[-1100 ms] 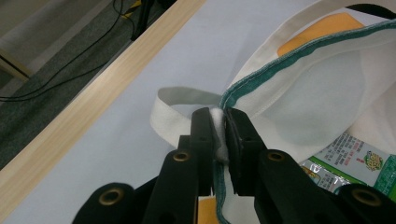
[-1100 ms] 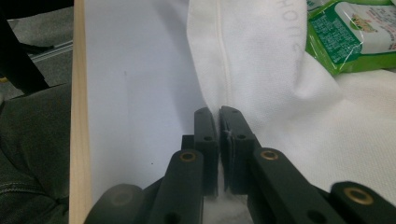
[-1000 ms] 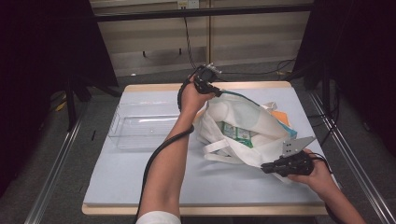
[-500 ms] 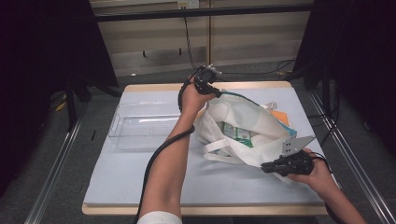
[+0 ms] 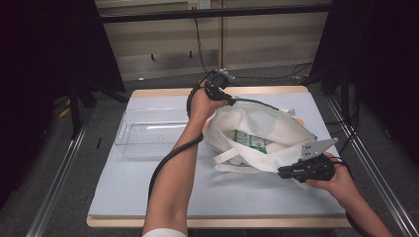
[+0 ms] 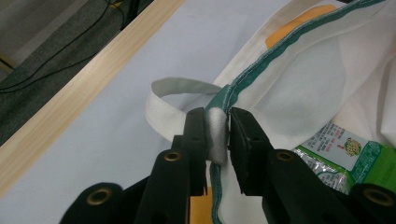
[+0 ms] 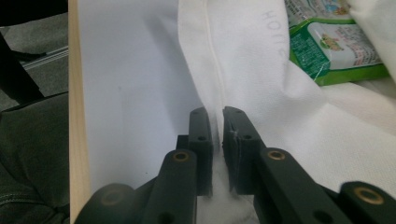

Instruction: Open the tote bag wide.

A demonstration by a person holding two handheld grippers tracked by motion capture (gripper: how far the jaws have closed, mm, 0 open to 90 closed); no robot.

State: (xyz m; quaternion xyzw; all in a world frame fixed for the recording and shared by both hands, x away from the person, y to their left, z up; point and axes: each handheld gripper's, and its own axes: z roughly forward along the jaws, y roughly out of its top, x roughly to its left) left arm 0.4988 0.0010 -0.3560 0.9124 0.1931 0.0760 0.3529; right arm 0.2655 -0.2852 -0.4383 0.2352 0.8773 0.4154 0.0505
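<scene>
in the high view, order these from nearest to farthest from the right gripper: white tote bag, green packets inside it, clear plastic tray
1. white tote bag: its near rim lies between the jaws of the right gripper.
2. green packets: inside the bag's mouth, up and left of that gripper.
3. clear plastic tray: far across, on the table's left side.

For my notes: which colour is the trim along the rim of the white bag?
Green trim, seen best in the left gripper view.

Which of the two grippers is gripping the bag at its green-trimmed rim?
The left gripper, at the far side of the white bag, pinches the green-trimmed rim. The right gripper holds plain white fabric.
</scene>
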